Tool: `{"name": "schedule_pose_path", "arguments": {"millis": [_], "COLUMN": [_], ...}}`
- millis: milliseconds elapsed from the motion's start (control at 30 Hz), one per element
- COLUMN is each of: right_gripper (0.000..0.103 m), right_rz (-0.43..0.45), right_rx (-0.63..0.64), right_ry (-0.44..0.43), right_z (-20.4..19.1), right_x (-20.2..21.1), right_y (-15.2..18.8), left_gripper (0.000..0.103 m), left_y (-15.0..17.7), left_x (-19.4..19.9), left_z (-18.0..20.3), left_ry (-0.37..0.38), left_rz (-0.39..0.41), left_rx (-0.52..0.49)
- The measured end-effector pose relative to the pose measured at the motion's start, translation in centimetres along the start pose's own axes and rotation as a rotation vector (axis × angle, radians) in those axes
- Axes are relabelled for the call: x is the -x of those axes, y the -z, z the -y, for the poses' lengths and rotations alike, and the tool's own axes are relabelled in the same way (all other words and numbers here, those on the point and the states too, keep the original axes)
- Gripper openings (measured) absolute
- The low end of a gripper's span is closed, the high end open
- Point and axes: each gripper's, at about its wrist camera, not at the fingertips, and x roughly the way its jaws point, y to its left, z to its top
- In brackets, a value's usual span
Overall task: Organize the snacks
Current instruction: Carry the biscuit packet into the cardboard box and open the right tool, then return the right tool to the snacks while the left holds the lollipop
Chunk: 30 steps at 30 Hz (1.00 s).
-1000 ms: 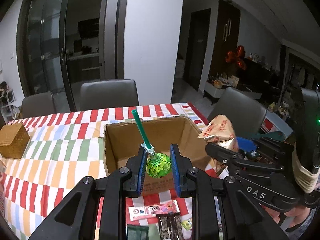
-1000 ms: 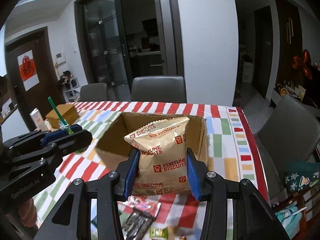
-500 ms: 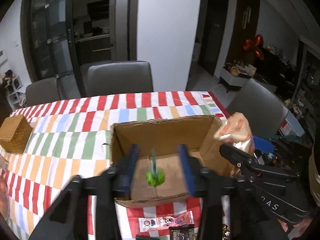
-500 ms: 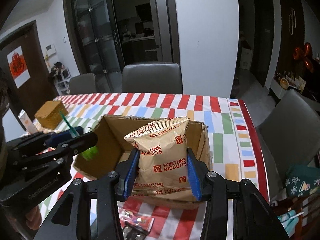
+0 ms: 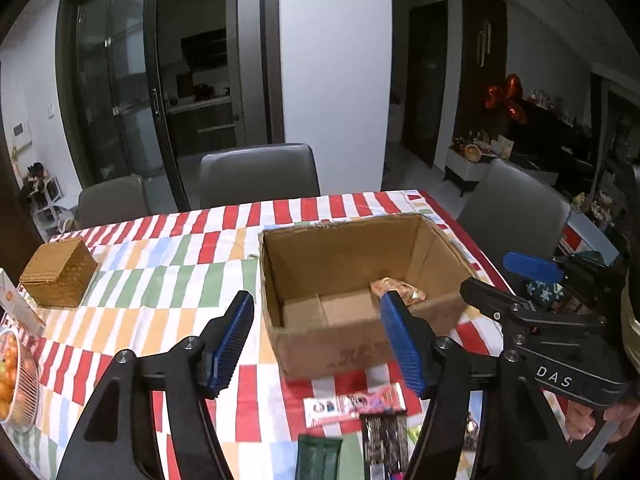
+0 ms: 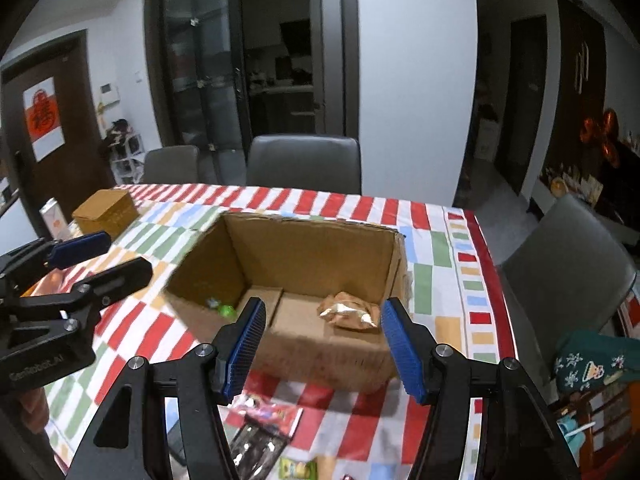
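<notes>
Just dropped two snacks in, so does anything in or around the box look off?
Nothing damaged or spilled. The gold biscuit packet lies crumpled on its side in the brown cardboard box, and the green lollipop sits in the left corner.

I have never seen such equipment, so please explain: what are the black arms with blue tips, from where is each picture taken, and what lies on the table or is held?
They are not robot arms. A person holds a two-finger gripper in each hand, and each gripper carries a wide-angle camera looking forward along its fingers. One picture comes from the left gripper, the other from the right gripper; each also sees the other gripper at its side. Both stand open and hold nothing. On the striped tablecloth stands an open cardboard box. Inside lie a Fortune Biscuits bag and a green lollipop. In front of the box lie more snack packets, such as a pink one. A wicker box sits to the left.
</notes>
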Motion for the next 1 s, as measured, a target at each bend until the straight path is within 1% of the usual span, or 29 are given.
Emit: {"name": "schedule_pose_path", "arguments": {"millis": [167, 267, 467, 667, 800, 933, 1000], "right_gripper": [0.061, 0.061, 0.061, 0.061, 0.061, 0.061, 0.061], "right_rz": [0.041, 0.044, 0.061, 0.029, -0.009, -0.047, -0.069], "right_rx": [0.048, 0.068, 0.097, 0.157, 0.205, 0.229, 0.239], "right_ry": [-0.034, -0.061, -0.077, -0.099, -0.106, -0.118, -0.130], "right_z": [-1.9, -2.8, -3.9, -5.3, -6.3, -7.0, -7.3], "right_x": [3.1, 4.6, 7.0, 8.2, 8.3, 8.2, 7.9], "right_y": [2.5, 3.9, 6.8, 9.7, 11.3, 13.0, 13.8], "left_gripper": [0.067, 0.068, 0.070, 0.071, 0.071, 0.071, 0.071], "left_y": [2.4, 3.6, 6.7, 10.2, 12.2, 14.1, 15.2], "left_x": [2.7, 4.3, 7.0, 8.2, 8.4, 8.4, 8.3], "left_z": [0.1, 0.1, 1.3, 1.8, 1.8, 1.4, 1.5], "left_ry": [0.023, 0.035, 0.023, 0.036, 0.053, 0.063, 0.076], "left_rz": [0.012, 0.028, 0.048, 0.014, -0.027, -0.058, -0.077], "left_rx": [-0.002, -0.007, -0.078, -0.094, -0.089, -0.069, -0.078]}}
